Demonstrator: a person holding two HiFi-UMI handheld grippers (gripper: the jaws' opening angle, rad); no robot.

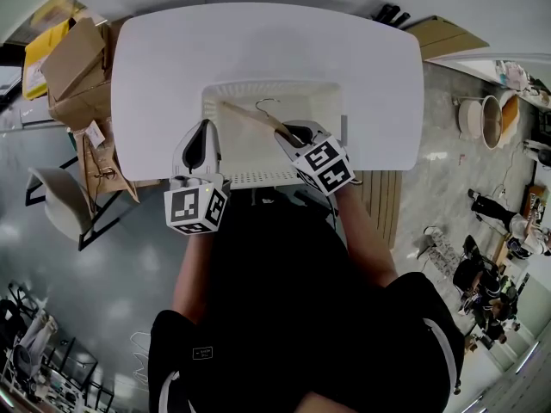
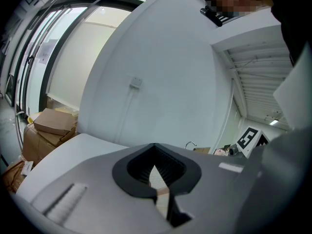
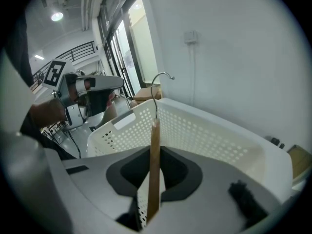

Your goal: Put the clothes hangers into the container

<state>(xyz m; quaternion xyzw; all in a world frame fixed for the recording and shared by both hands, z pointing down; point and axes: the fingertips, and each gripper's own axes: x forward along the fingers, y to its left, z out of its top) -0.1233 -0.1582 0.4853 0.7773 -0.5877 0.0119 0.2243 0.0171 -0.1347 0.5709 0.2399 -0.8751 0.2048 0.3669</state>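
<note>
A white perforated basket (image 1: pixel 323 101) stands on the white table (image 1: pixel 258 46), close to its near edge. My right gripper (image 1: pixel 295 135) is shut on one end of a wooden clothes hanger (image 1: pixel 250 117), which lies slanted over the basket with its metal hook (image 1: pixel 268 104) pointing away. In the right gripper view the hanger's bar (image 3: pixel 154 160) runs up between the jaws, its hook (image 3: pixel 161 77) above the basket's wall (image 3: pixel 209 135). My left gripper (image 1: pixel 200 147) hovers at the basket's left near corner; its jaws (image 2: pixel 162 186) are together with nothing in them.
Cardboard boxes (image 1: pixel 73 63) are stacked left of the table, with a pale chair (image 1: pixel 58 203) below them. A slatted wooden panel (image 1: pixel 381 203) lies on the floor at the right. The person's body fills the lower middle of the head view.
</note>
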